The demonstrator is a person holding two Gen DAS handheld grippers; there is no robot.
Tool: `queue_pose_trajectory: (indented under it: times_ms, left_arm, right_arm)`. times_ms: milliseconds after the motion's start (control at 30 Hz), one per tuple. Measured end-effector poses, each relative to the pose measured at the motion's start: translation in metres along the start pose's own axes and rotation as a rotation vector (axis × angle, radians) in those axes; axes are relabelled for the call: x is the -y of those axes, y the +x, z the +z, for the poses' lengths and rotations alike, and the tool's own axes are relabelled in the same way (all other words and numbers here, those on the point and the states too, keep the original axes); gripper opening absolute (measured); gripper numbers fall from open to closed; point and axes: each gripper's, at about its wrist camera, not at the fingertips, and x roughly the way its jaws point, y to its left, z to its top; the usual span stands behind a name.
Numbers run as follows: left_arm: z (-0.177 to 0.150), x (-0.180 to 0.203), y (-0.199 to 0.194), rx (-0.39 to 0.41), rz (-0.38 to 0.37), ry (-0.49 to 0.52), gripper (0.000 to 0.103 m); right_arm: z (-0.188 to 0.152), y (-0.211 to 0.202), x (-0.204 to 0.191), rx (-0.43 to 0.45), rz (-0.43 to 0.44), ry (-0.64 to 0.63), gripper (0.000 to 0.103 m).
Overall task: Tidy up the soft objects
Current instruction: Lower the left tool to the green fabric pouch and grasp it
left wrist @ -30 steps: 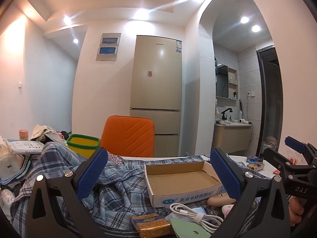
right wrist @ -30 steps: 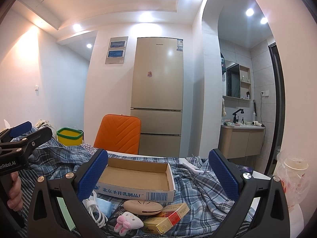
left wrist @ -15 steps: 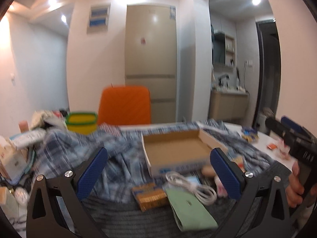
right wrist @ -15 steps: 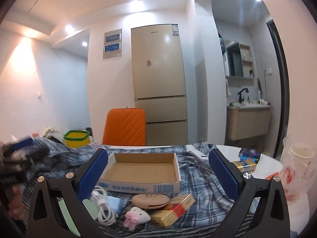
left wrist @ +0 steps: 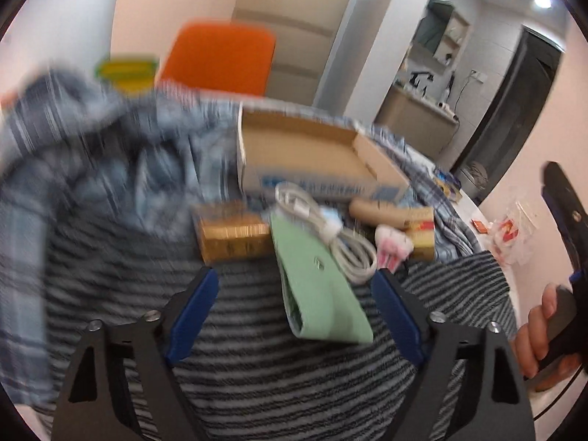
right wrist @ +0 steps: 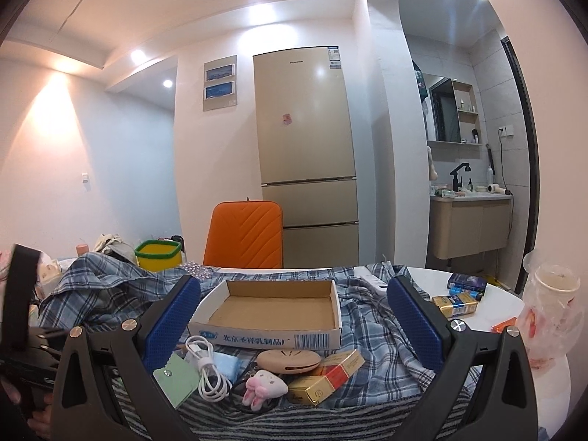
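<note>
A pink plush bunny lies on striped cloth in front of an empty cardboard tray; it also shows in the blurred left wrist view, as does the tray. A green pouch lies just ahead of my left gripper, which is open and empty above the striped cloth. My right gripper is open and empty, held level in front of the tray. A blue plaid cloth is heaped at the left.
A white coiled cable, a beige oval case, gold and red boxes and a gold box lie before the tray. An orange chair and green-rimmed bin stand behind. A bagged cup stands right.
My left gripper has tilted down and moved forward over the striped cloth toward the green pouch. My right gripper has pitched slightly, still facing the tray. Both stay open.
</note>
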Motion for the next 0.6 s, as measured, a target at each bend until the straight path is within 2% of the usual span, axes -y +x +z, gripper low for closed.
queue_pose_trajectory:
  times_ms: [33,100,167,233,300,467,600]
  left_arm:
    - [-0.001,-0.004,0.005,-0.032,-0.005,-0.034,0.075]
    - [-0.002,-0.011,0.011,-0.069,-0.031,-0.085,0.071]
    - [-0.004,-0.012,0.007,-0.046,-0.032,-0.096,0.062]
    - [-0.004,-0.01,0.003,-0.028,-0.035,-0.08,0.042]
    - [-0.004,-0.005,0.001,-0.033,-0.059,-0.057,0.03]
    - [0.0,0.013,-0.011,0.026,-0.018,0.056,0.018]
    - [0.005,0.031,-0.028,0.077,0.141,0.186,0.015]
  right_arm:
    - [-0.001,0.0,-0.001,0.002,-0.006,-0.005,0.103]
    - [-0.002,-0.001,-0.003,0.005,-0.013,-0.016,0.103]
    - [-0.004,0.0,-0.003,0.004,-0.014,-0.023,0.103]
    - [-0.006,0.002,-0.005,0.0,-0.017,-0.029,0.103]
    - [-0.007,0.004,-0.005,-0.006,-0.021,-0.033,0.103]
    - [-0.009,0.008,-0.004,-0.024,-0.021,-0.025,0.103]
    - [-0.009,0.007,-0.002,-0.024,-0.023,-0.024,0.103]
